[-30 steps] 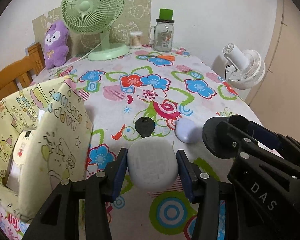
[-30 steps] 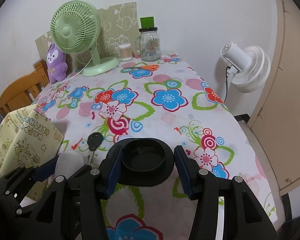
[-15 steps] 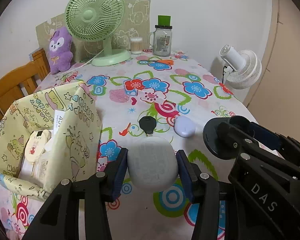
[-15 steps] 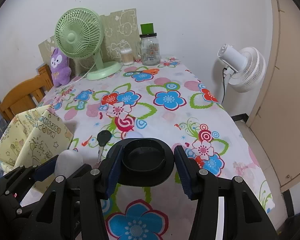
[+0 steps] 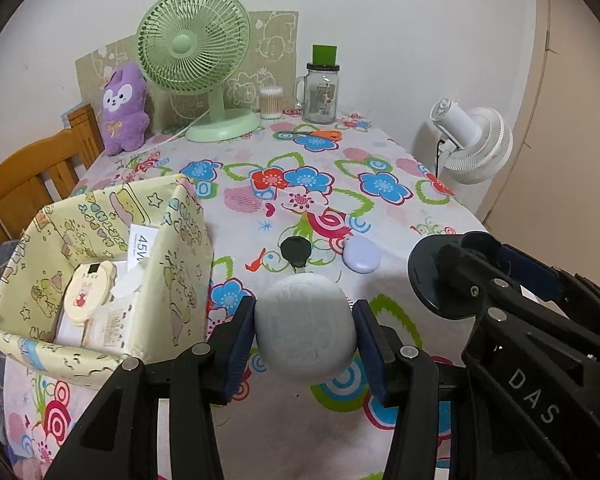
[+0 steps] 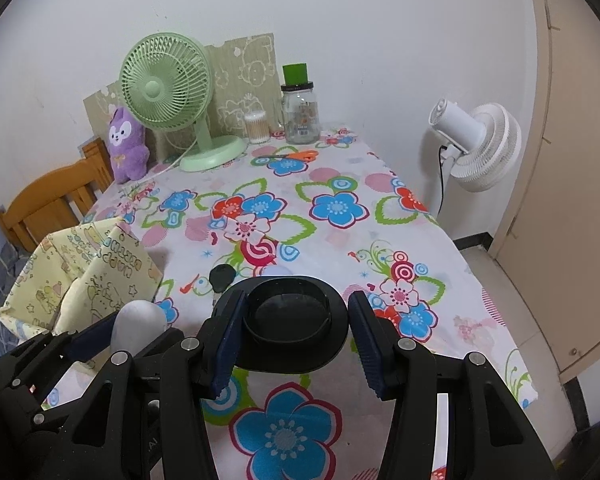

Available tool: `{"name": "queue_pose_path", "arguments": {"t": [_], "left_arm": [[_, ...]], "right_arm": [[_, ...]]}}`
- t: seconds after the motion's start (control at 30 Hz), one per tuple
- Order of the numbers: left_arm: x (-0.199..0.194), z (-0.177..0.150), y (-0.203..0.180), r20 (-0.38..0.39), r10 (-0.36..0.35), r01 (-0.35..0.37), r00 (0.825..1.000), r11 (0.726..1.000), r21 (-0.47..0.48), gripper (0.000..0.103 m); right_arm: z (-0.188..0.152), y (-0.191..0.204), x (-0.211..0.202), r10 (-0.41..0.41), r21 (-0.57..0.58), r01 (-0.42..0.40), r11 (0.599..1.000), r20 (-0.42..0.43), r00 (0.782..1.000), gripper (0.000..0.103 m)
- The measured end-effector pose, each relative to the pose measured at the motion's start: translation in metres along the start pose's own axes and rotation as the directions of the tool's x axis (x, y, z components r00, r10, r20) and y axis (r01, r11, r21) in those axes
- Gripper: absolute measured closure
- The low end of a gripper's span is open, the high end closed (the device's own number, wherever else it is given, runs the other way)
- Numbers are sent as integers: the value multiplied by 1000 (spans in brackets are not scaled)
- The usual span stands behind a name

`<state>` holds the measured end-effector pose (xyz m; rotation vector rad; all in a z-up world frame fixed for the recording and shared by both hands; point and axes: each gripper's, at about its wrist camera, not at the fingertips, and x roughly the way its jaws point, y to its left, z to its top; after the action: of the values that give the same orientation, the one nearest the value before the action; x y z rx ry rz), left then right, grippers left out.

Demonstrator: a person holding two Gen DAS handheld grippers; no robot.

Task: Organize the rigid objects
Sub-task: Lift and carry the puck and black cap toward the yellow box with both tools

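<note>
Step, by my read: carry both items to yellow fabric bin [image 5: 172, 264] at desk's [image 5: 380, 208] left edge.

How: left first, swing grey oval case [image 5: 306, 326] over bin opening, clear near wall, lower before release; bin already part full, aim for free corner.

Left tongs [image 5: 306, 332]: narrow, clamped on case, lifted off desk.

Right tongs [image 6: 294, 330]: pinching black round holder [image 6: 290, 322] by sides, held just right of left tongs.

Key [image 5: 296, 252] and lilac case [image 5: 362, 256] remain on desk, near each other.
</note>
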<state>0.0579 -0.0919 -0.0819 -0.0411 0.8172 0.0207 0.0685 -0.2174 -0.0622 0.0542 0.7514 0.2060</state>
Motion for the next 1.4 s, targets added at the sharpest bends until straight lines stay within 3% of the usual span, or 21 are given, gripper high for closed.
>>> {"name": "queue_pose_path", "arguments": {"t": [0.7,1.4], "left_arm": [[-32,14,11,22,-10,10,1000,1000,19,53],[-41,34,53,21,18,-18,1000,1000,1,53]], "right_arm": [[14,19,-32,-15,-14,15,1000,37,999,48],[39,62,-31,24,-51,-22,998,36,999,48]]}}
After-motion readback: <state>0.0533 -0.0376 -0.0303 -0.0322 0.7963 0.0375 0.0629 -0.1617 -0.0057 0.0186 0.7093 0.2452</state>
